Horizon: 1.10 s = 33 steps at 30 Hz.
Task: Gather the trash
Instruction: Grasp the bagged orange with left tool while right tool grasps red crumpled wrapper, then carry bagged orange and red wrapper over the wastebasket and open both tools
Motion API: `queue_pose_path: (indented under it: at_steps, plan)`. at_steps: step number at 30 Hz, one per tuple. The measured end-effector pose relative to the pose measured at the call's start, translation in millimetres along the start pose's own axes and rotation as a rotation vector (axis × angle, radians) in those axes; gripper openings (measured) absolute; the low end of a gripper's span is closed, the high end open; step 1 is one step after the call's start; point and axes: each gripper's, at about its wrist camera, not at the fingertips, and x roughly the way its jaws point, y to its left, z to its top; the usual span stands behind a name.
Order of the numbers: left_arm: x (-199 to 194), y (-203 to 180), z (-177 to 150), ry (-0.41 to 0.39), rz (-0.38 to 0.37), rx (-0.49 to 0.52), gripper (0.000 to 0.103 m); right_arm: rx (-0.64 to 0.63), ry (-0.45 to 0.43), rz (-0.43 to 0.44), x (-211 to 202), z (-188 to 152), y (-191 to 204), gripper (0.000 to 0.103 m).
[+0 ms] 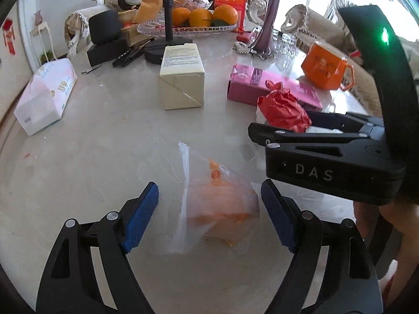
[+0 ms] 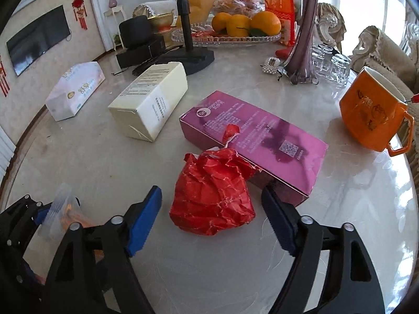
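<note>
With both grippers spread wide, the left gripper straddles the clear plastic bag lying near the pink box while the right gripper frames the crumpled red wrapper touching that box, so the pickup step apparently needs each to close.

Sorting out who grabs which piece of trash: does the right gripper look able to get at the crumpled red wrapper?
Probably yes: the right gripper is open with the red wrapper between its fingers; only the pink box touching its far side crowds it.
</note>
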Motion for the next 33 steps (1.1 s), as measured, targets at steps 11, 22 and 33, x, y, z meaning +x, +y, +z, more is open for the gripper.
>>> queue_pose_path:
  at_steps: [11, 22, 33]
  plan:
    - [-5.5, 3.6, 0.0, -0.024, -0.047, 0.000, 0.043, -0.028, -0.018, -0.037, -3.4, -1.3, 1.9, 0.041]
    - [-10.2, 9.3, -0.2, -0.049, -0.076, -0.012, 0.042, 0.065, -0.087, 0.096, -33.5, -3.9, -16.6, 0.038]
    - [-23.5, 14.2, -3.3, -0.114, -0.112, -0.018, 0.041, 0.202, -0.211, 0.100, -88.2, -48.3, -9.9, 0.038]
